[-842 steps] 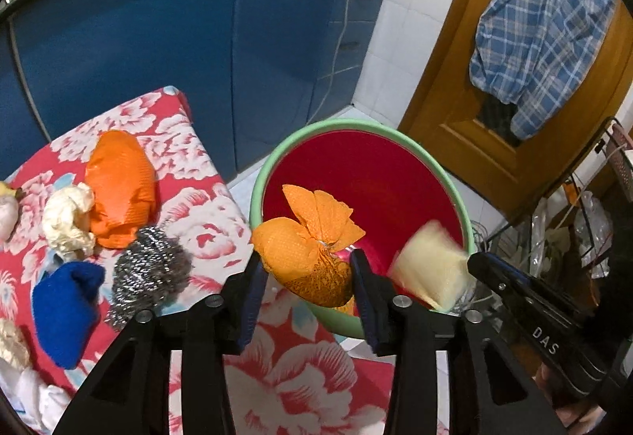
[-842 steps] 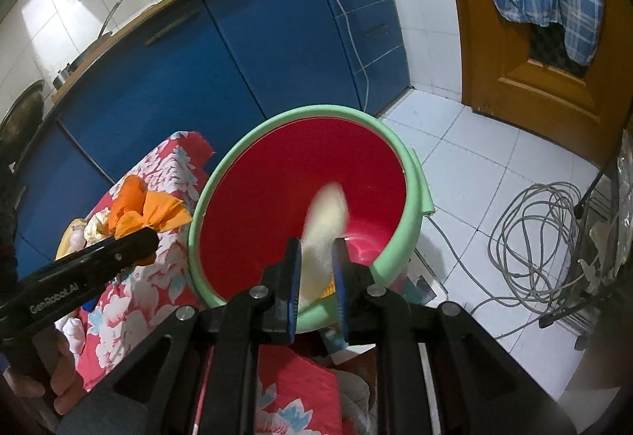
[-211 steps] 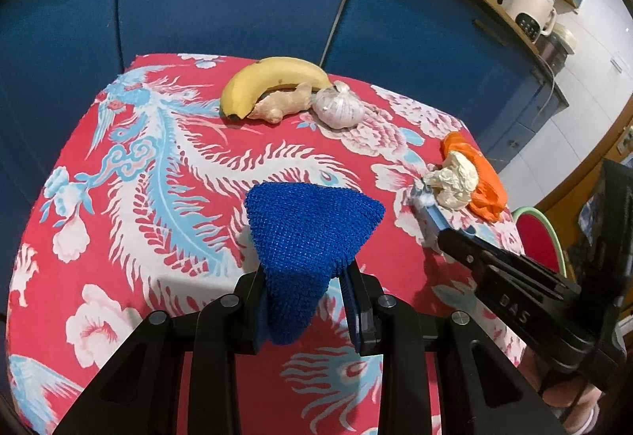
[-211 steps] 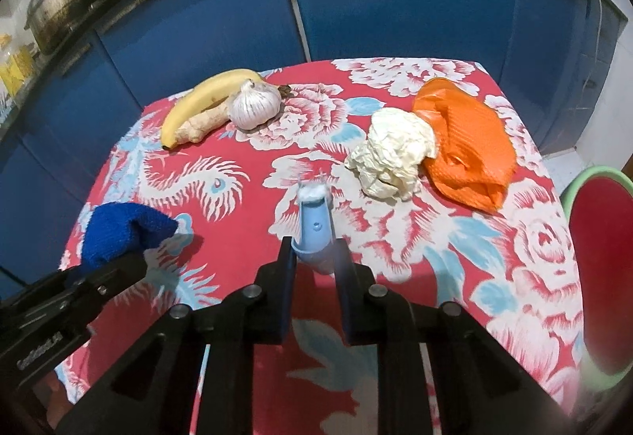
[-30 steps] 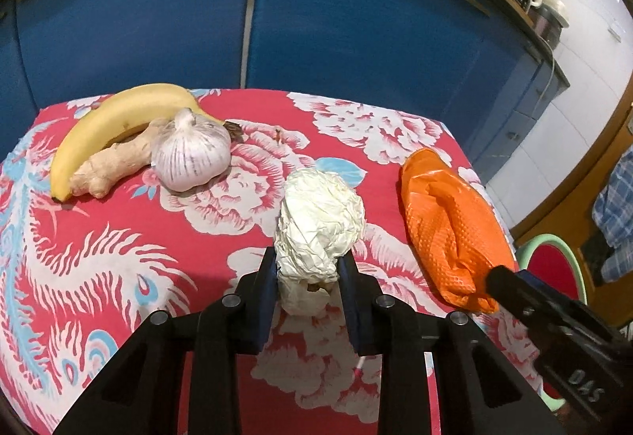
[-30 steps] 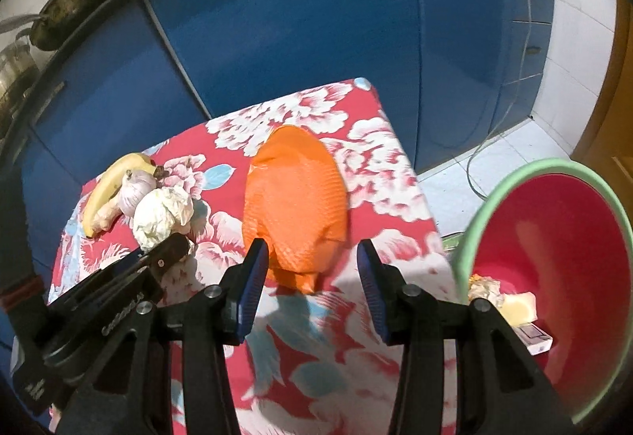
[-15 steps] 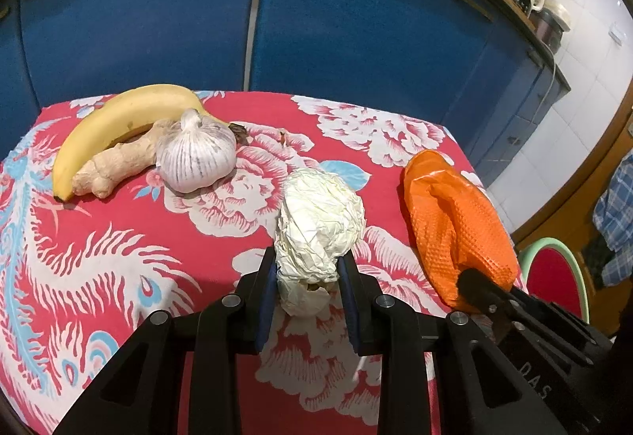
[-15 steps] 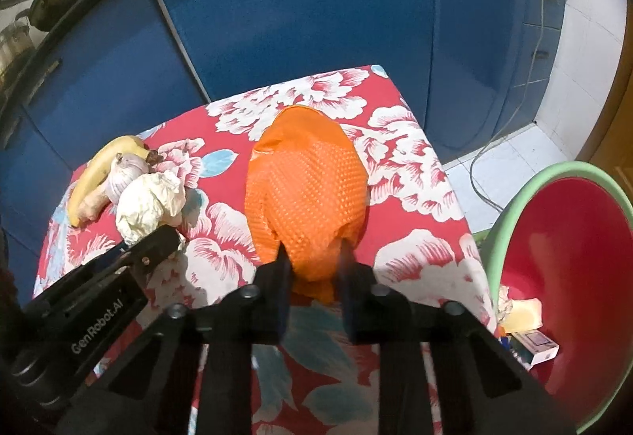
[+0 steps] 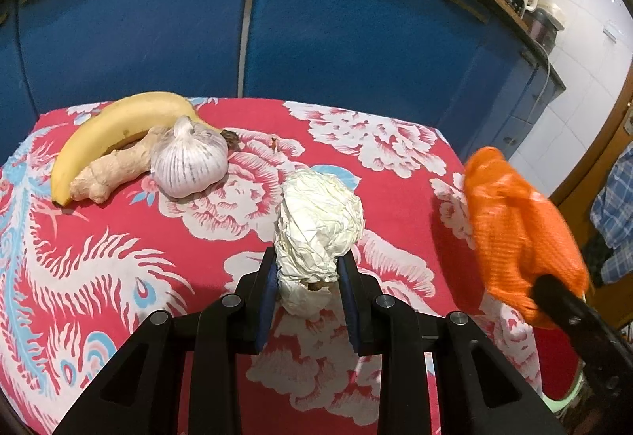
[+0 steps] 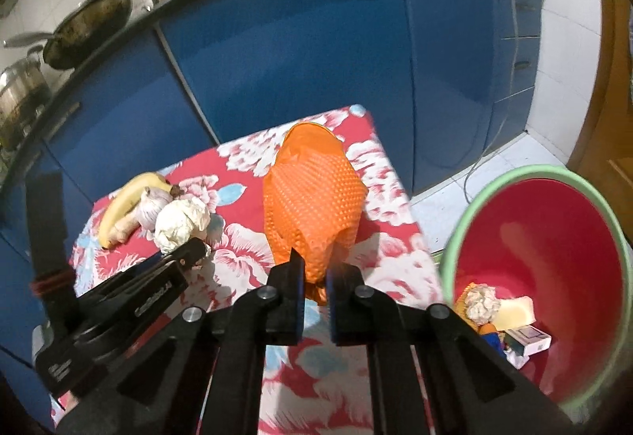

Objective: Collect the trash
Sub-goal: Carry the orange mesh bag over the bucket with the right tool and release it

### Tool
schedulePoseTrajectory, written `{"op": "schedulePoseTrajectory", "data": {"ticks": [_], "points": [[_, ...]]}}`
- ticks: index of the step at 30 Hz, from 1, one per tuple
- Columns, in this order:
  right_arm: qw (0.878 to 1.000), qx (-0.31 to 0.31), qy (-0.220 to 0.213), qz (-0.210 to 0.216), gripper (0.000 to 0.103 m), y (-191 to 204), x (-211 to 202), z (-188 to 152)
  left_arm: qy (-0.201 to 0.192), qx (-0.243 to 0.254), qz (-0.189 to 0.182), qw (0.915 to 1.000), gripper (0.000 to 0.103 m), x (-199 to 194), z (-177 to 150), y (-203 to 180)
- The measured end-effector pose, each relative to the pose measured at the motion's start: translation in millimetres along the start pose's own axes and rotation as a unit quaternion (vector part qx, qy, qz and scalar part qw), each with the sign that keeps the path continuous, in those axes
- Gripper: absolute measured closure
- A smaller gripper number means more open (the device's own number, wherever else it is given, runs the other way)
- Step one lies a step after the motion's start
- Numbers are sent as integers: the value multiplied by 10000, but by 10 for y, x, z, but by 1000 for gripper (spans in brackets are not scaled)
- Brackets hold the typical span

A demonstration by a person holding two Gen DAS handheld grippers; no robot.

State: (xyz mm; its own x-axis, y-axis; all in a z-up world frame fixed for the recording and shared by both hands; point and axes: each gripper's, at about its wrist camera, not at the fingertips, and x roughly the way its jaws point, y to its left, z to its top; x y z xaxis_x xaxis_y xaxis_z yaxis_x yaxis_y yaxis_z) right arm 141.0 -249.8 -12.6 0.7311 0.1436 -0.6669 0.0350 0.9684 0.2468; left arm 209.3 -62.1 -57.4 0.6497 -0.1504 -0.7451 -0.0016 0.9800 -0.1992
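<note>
Jaws of the left gripper (image 9: 307, 290) clamp a crumpled paper ball (image 9: 318, 225) above the floral surface (image 9: 118, 276). The right gripper (image 10: 315, 286) pinches the orange bag (image 10: 312, 197), raised beside the red bin (image 10: 554, 237).

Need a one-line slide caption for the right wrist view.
Right gripper pinches the orange mesh bag above the floral tablecloth, beside the red bin.
</note>
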Motion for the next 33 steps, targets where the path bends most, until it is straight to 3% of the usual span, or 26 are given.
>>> {"op": "schedulePoseTrajectory", "data": {"ticks": [10,23,33], "points": [[9983,407,-220,-346,92,-467,-457,-148,-92,184,-147,9997,73,-112,-11,-154],[9907,939,-263,-954,91,-1036,-753,-397,-204,617,-518,9965,73,-428,-54,-535],[9823,1467,-66,-1161,81,-1435,-784,-584,-159,920,-753,9928,73,-677,-158,-821]]}}
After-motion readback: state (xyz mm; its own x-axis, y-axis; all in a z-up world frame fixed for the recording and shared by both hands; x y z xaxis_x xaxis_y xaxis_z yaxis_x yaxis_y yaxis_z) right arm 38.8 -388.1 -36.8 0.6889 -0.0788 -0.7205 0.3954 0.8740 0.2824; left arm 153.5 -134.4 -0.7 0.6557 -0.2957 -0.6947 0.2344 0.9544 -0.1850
